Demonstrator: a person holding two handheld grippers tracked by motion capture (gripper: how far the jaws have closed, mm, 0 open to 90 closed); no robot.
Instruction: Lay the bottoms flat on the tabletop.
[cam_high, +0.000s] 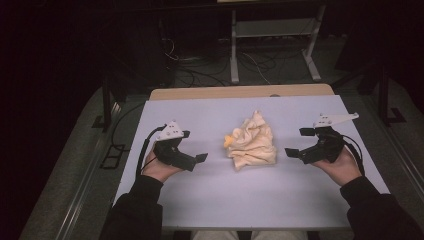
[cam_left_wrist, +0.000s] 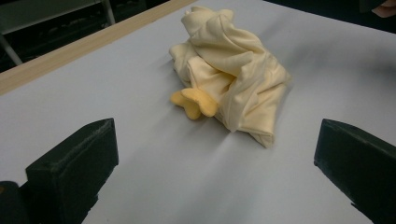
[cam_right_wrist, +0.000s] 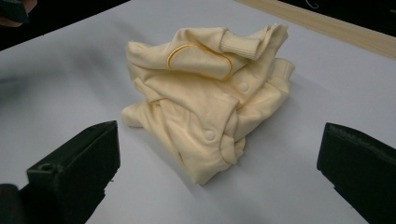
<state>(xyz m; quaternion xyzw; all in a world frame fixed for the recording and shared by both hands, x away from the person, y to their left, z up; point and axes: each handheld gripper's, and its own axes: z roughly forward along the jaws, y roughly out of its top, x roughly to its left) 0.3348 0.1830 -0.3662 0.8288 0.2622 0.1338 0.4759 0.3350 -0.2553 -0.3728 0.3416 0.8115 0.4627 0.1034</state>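
Crumpled pale-yellow baby garment (cam_high: 252, 142), just one, sits mid-table on the white table (cam_high: 210, 195) with a darker yellow bit poking out. Two grippers flank it: left gripper (cam_high: 192, 149) and right gripper (cam_high: 296, 142), both with fingers spread wide, holding nothing, neither touching the cloth.

Item: pale yellow baby garment (cam_high: 251, 142), crumpled in a heap, approx. centre of the white table (cam_high: 210, 200). I see snap buttons (cam_right_wrist: 209, 134) along one edge, a ribbed cuff (cam_right_wrist: 239, 44) on top, and a darker yellow tab (cam_left_wrist: 194, 102) sticking out at the heap's left side. Lies loose, unfolded.
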